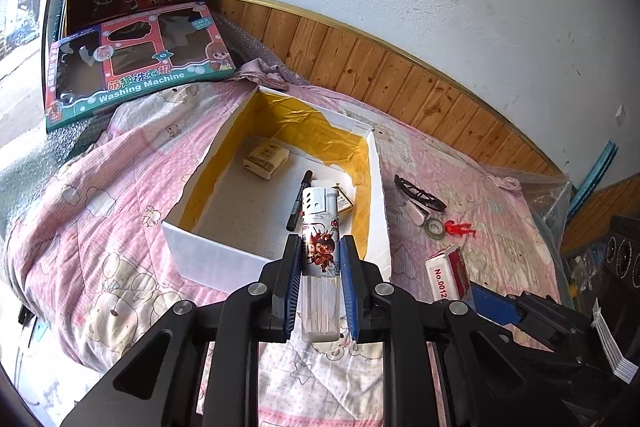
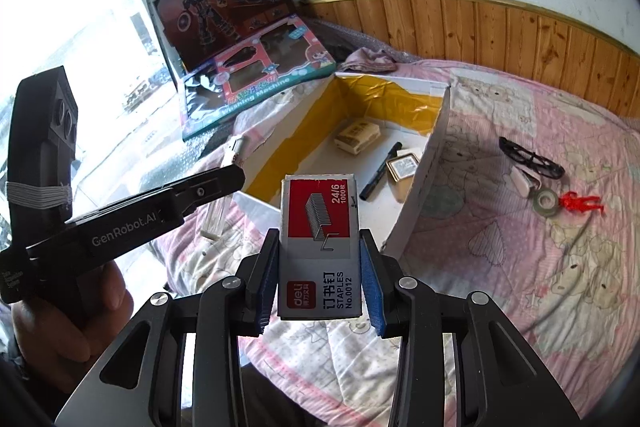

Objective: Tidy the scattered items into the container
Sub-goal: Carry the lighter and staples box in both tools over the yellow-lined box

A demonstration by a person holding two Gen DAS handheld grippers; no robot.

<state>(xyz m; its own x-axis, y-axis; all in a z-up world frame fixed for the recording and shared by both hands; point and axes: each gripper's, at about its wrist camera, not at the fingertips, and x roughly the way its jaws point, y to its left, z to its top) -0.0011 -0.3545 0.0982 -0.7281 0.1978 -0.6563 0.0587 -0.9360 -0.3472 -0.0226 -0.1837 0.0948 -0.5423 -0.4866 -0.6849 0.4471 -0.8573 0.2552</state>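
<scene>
Both grippers are held above the pink quilt (image 2: 520, 267), just short of the near wall of the white box (image 1: 208, 259). The left gripper (image 1: 320, 255) is clamped on a lighter (image 1: 320, 239), pointing toward the box. The right gripper (image 2: 319, 259) is closed on a box of staples (image 2: 318, 243), label up. A hand (image 2: 60, 327) grips the left tool's handle. In the box lie a marker (image 1: 299, 201), a tan packet (image 1: 266, 155) and a small tin, half hidden behind the lighter.
</scene>
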